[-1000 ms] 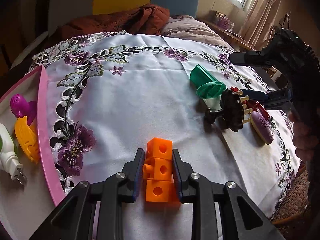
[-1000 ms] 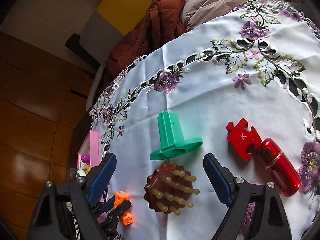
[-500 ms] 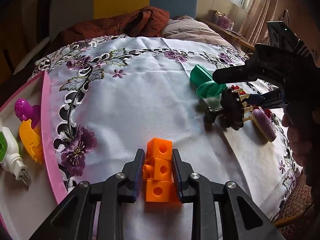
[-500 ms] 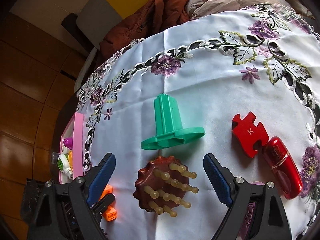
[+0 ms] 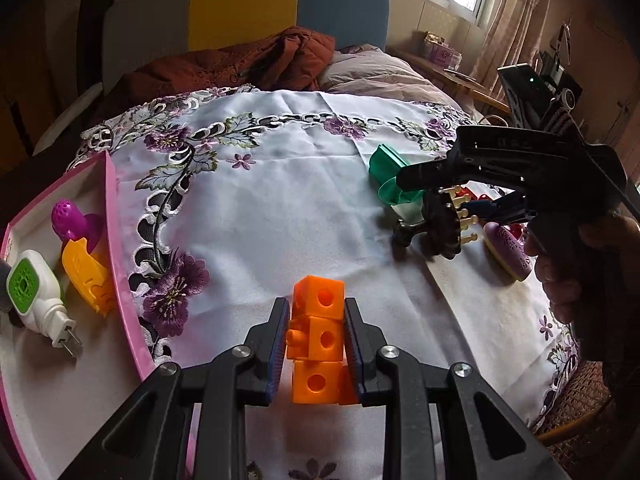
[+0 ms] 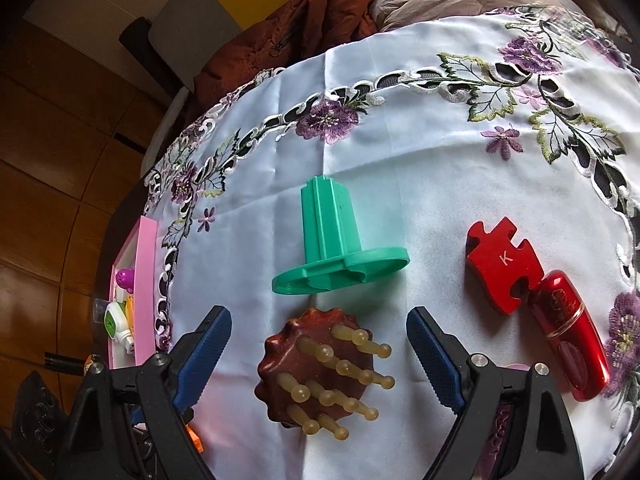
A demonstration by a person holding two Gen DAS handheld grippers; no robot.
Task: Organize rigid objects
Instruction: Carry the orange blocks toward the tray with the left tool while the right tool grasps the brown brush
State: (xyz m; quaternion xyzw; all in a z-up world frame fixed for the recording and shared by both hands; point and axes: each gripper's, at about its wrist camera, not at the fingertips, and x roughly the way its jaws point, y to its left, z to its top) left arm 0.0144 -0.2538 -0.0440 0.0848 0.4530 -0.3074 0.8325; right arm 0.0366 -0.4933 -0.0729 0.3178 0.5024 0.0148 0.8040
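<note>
**Blocks in hand, brush next**

Our left tongs (image 5: 316, 340) are clamped on the orange blocks (image 5: 318, 336), held over the cloth just right of the pink tray (image 5: 120, 280). We should carry them level to the tray and release only once they rest — the stack could snap apart. Our right tongs (image 6: 318, 354) hang wide open around the brown brush (image 6: 320, 368), not touching. Since a second ago, the right tongs have dropped closer — the blocks haven't shifted.
</note>
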